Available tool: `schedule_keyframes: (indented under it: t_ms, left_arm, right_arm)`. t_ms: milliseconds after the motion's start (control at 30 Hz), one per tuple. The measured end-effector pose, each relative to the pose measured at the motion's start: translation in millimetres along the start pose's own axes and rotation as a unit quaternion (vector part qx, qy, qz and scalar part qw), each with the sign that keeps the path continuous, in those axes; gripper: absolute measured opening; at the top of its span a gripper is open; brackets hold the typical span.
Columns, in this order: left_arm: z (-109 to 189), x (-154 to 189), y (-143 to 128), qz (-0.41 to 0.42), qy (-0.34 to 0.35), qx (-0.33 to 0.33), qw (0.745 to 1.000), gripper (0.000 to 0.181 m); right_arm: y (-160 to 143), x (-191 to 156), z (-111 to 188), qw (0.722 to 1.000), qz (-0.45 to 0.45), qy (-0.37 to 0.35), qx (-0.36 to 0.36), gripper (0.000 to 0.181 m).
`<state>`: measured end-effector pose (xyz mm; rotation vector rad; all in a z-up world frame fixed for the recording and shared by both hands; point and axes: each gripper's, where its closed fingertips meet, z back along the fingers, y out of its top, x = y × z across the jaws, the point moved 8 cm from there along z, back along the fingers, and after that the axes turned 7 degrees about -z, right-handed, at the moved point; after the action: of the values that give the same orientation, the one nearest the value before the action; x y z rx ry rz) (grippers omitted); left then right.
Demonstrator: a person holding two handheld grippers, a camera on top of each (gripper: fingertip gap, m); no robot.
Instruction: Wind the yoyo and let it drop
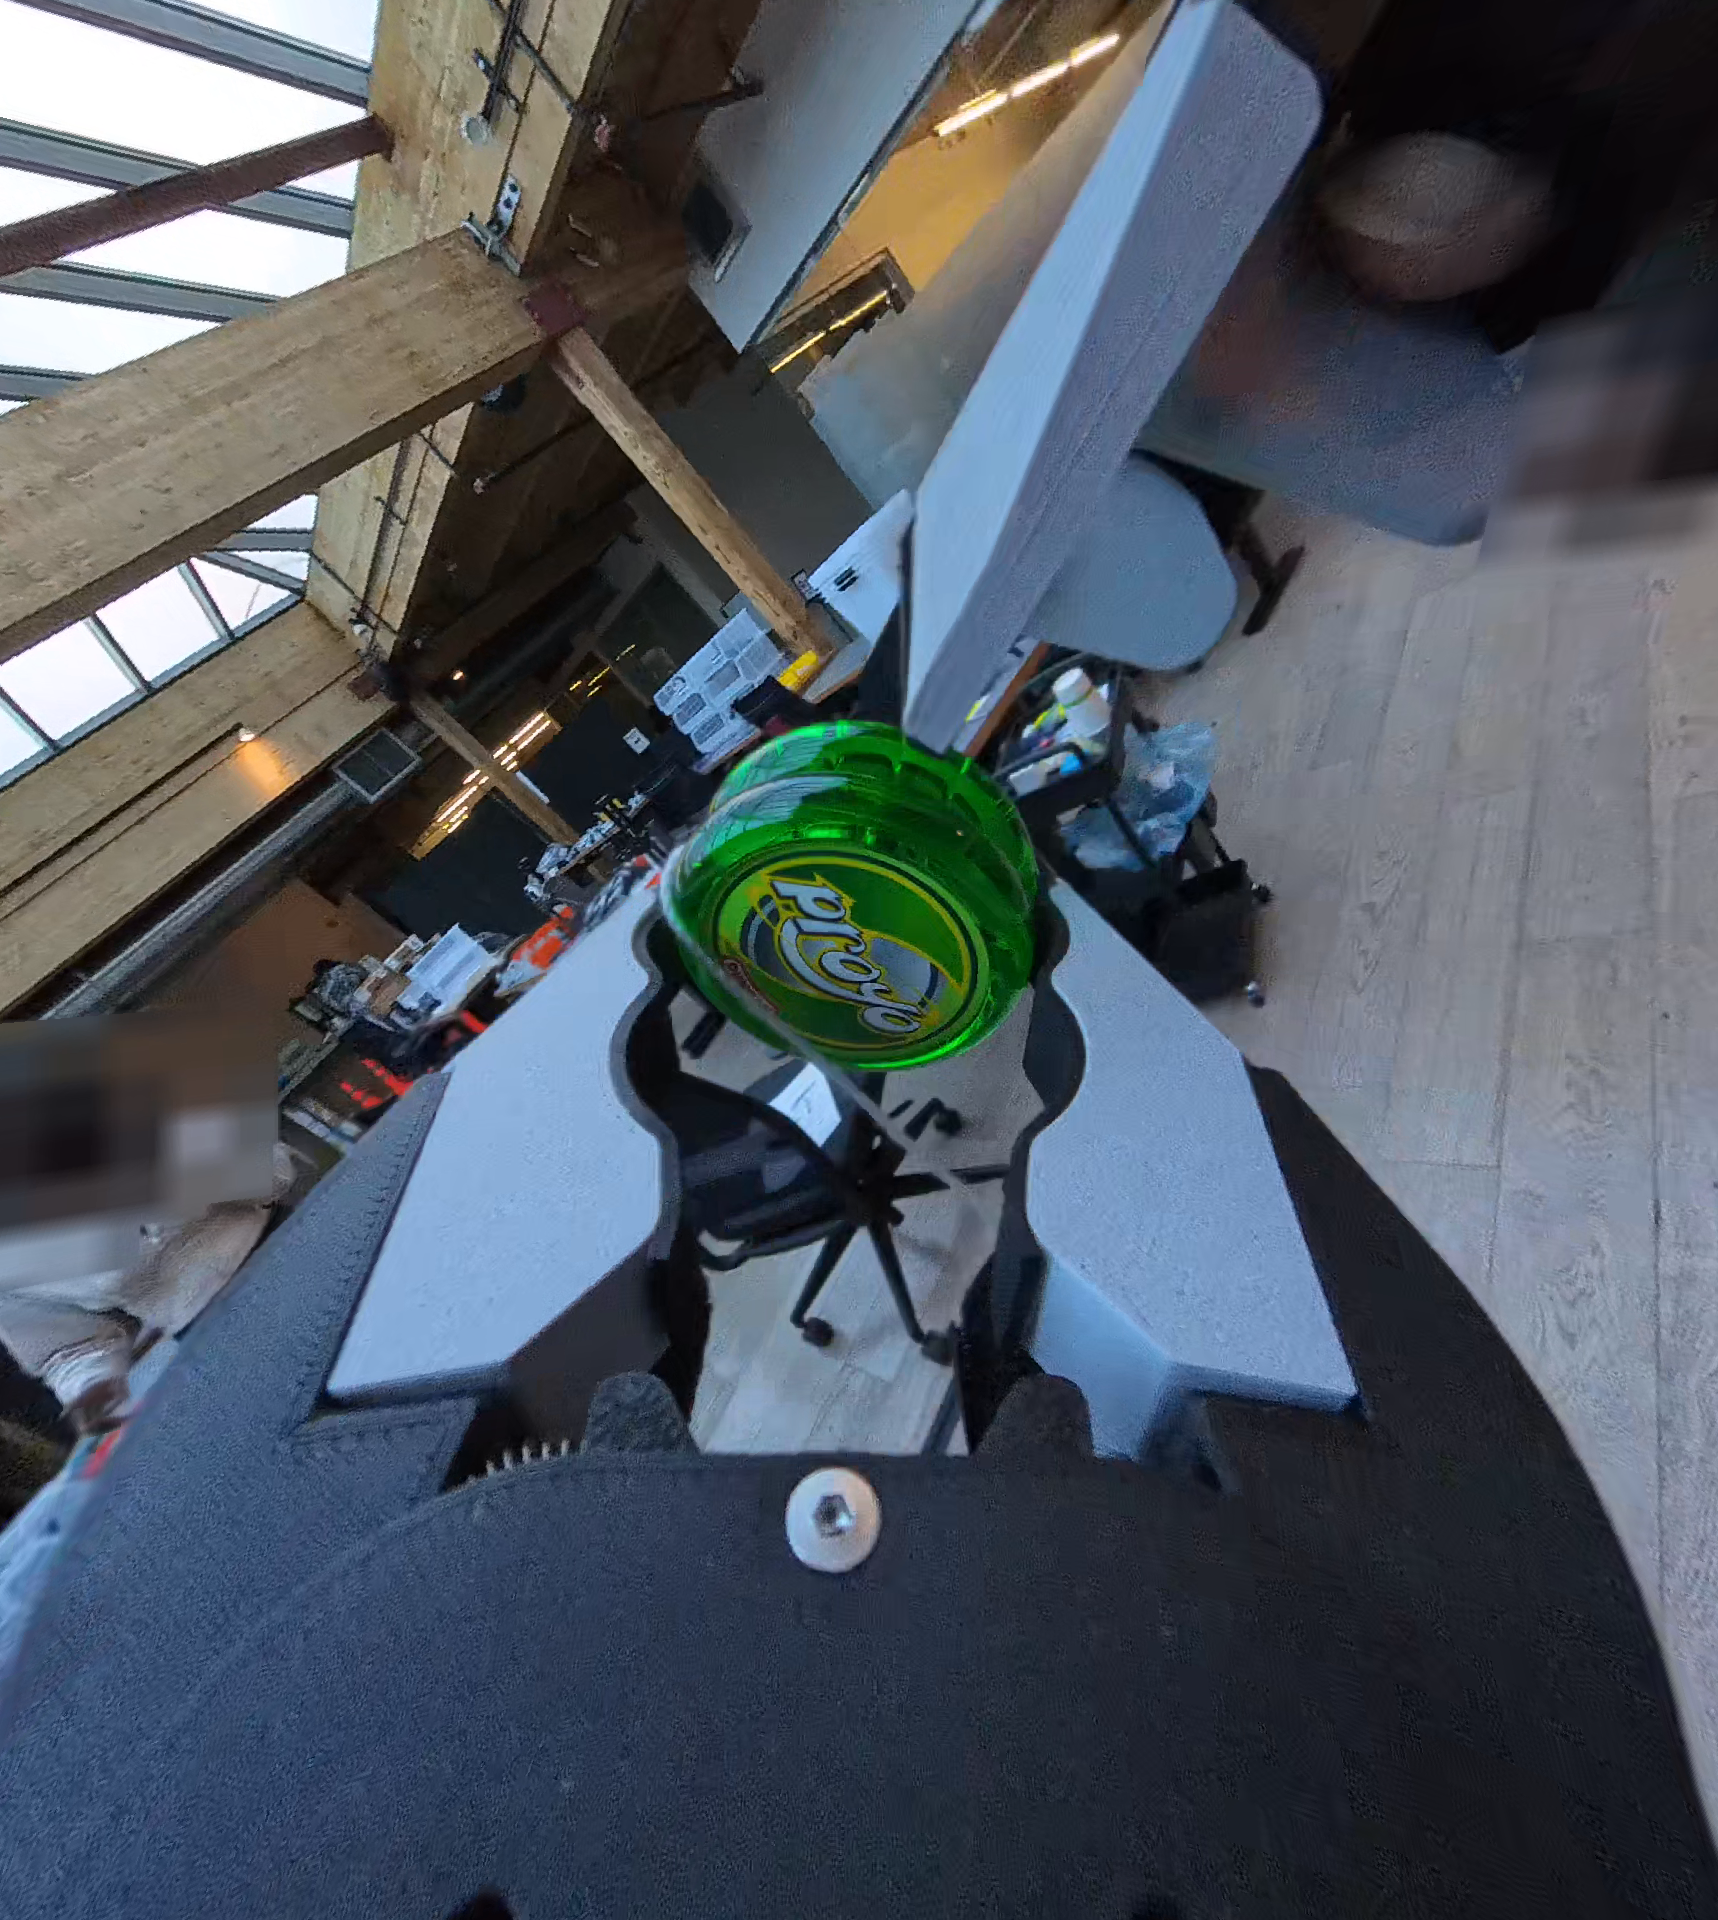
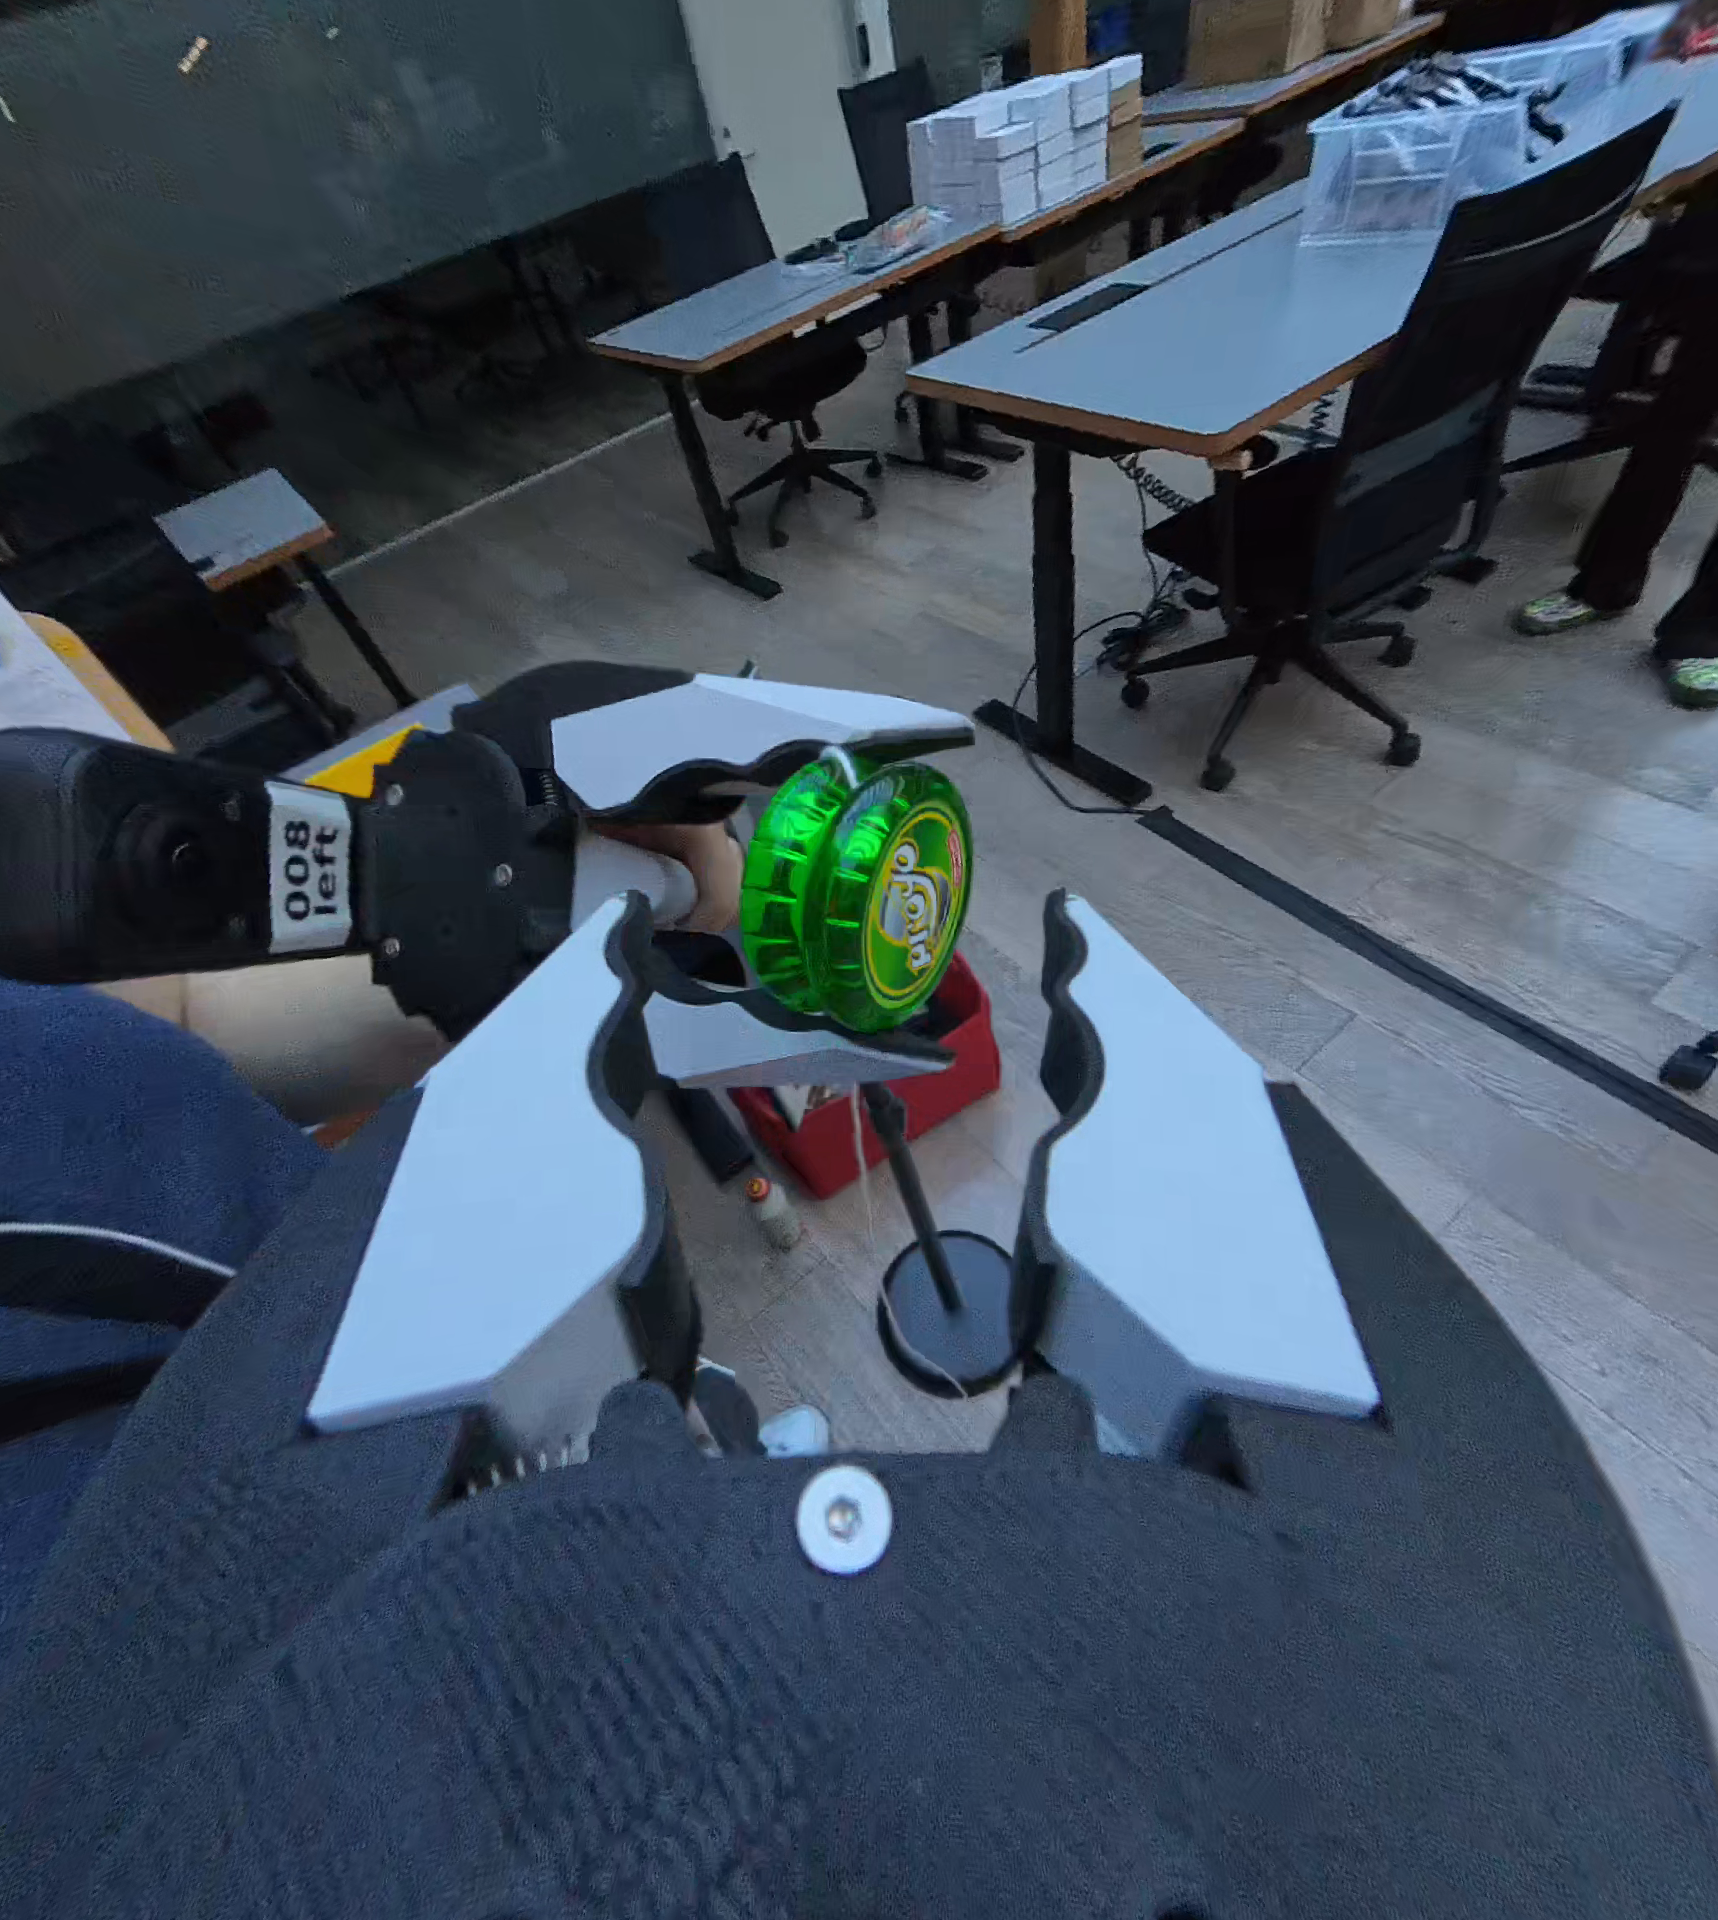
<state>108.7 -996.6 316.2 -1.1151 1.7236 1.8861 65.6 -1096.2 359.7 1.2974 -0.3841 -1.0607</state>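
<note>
Your left claw is pinching the green yoyo between its fingertips, one finger on the upper rim and the other on the lower rim, at the centre of the right wrist view. In the left wrist view the yoyo sits at the middle of the frame, held at the very tips of the left claw, its labelled face tilted toward the camera. The yoyo is up in the air, well above the floor.

A thin white string hangs from the lower edge of the yoyo and runs down toward the lower centre of the right wrist view, between your right claw's fingers. Whether the string touches either finger cannot be told.

Your right claw is spread wide and holds nothing; its tips sit just below and in front of the yoyo.

Behind the string, low in the centre of the frame, a black stand with a round base rests on the floor, and a red box lies just beyond it. A bench with a black office chair beside it fills the upper right.
</note>
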Motion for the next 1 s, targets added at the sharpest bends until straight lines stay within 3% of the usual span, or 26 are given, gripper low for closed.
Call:
schedule_keyframes:
  t_ms: [167,267,367,533,700,733,767,833,900,1000]
  left_arm:
    - [-11.0,4.5,-4.4,-0.054,0.034,-0.048,0.997,0.066]
    - [-13.1,2.0,-2.2,-0.06,0.049,-0.052,0.996,0.066]
    - [-14.6,2.6,-2.7,-0.063,0.039,-0.043,0.996,0.065]
    - [-3.7,-1.4,-7.9,0.065,-0.063,-0.015,0.996,0.049]
    - [-9.6,-4.6,-12.1,0.199,-0.131,0.0,0.971,0.046]
    - [-10.8,-2.6,-14.5,0.203,-0.144,-0.003,0.969,0.032]
    - [-10.1,-2.0,-16.2,0.204,-0.15,0.0,0.967,0.006]
    - [-4.9,-4.2,-17.4,0.217,-0.16,0.009,0.963,0.0]
    - [1.3,-8.5,-23.2,0.235,-0.166,0.003,0.958,0.0]
    - [8.2,-6.5,-31.3,0.255,-0.198,0.011,0.946,0.0]
  right_arm:
    - [-10.9,1.0,-28.8,0.998,0.02,-0.055,-0.03,0.057]
    - [-11.7,7.3,-33.8,0.993,0.068,-0.096,-0.023,0.029]
    - [-10.2,12.5,-31.3,0.993,0.082,-0.077,-0.043,0.027]
    - [-2.2,30.2,-10.9,0.981,0.139,-0.074,-0.11,0.028]
    - [12.9,11.0,-3.3,0.982,0.155,-0.014,-0.106,0.027]
    - [13.4,9.4,-3.0,0.978,0.173,-0.02,-0.113,0.027]
    - [13.3,10.0,-2.3,0.973,0.193,-0.033,-0.124,0.028]
    - [10.4,12.7,2.0,0.96,0.231,-0.048,-0.152,0.028]
    - [8.0,11.1,7.9,0.959,0.232,-0.017,-0.16,0.028]
    - [11.0,-1.0,12.8,0.97,0.203,0.092,-0.099,0.028]
